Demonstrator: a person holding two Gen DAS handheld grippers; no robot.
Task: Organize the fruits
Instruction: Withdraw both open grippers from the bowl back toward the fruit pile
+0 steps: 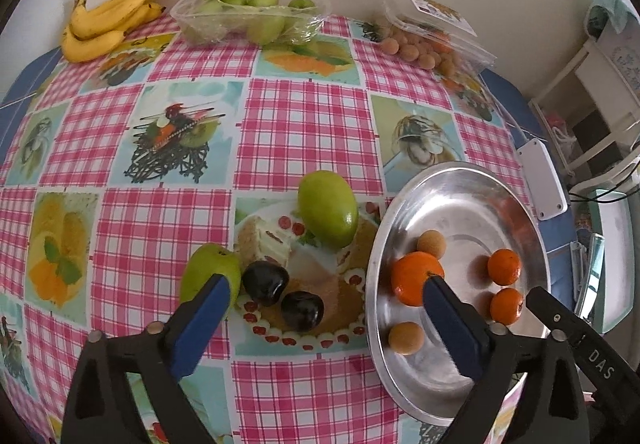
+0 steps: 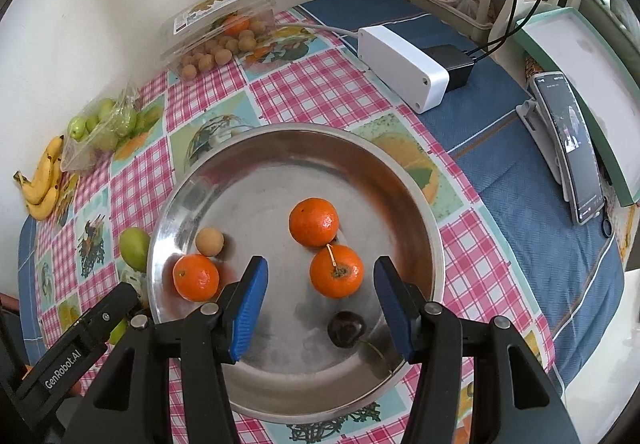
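Left gripper (image 1: 326, 294), fingers (image 1: 208, 308) spread wide and released, hangs over two dark plums (image 1: 266, 282) on the desk (image 1: 304, 124), likely lined up for a grab. Right gripper (image 2: 320, 296), fingers part open and empty, hovers over the steel plate (image 2: 424, 212), a dark cherry (image 2: 346, 328) lying between them. Counting the plate: three tangerines (image 2: 314, 222), two longans (image 1: 432, 244), one cherry. Left of the plate lie two green mangoes (image 1: 328, 208).
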